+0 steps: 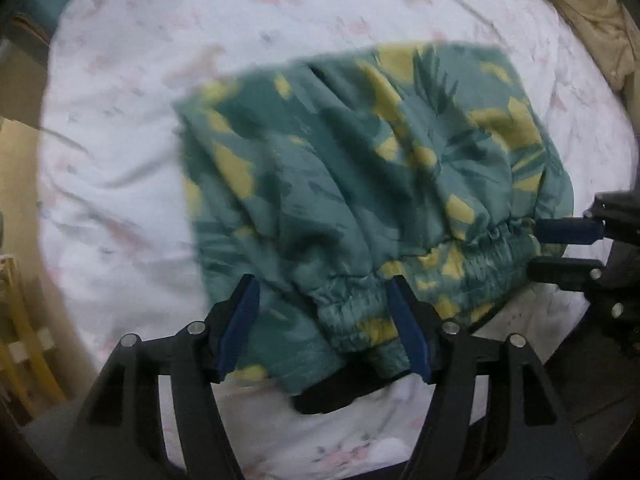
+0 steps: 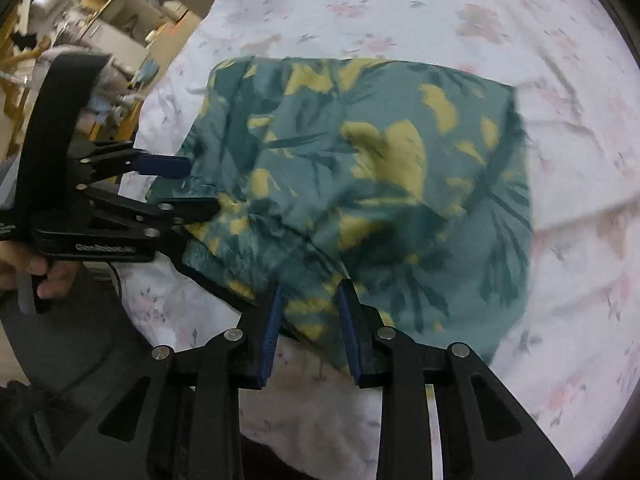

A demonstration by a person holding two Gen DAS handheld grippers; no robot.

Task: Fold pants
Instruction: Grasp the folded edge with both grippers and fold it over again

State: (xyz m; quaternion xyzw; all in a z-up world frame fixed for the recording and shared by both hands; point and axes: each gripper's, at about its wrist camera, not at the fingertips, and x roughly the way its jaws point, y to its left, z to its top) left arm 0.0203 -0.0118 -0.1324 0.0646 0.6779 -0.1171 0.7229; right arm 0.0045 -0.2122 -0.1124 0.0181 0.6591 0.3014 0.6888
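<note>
Teal pants with a yellow leaf print (image 1: 360, 184) lie folded in a rough square on a white floral sheet (image 1: 120, 160); they also show in the right wrist view (image 2: 380, 184). The elastic waistband (image 1: 460, 272) faces me. My left gripper (image 1: 324, 300) is open, its blue pads either side of the waistband's left part. My right gripper (image 2: 310, 304) is open, its jaws around the waistband's right end with a gap on each side. Each gripper shows in the other's view, the right gripper (image 1: 560, 248) and the left gripper (image 2: 192, 184).
The sheet covers a bed, with wrinkles around the pants. A beige cover (image 1: 592, 12) is bunched at the far right. A black cord (image 1: 332, 396) lies under the waistband. Furniture and clutter (image 2: 100, 32) stand beyond the bed's left edge.
</note>
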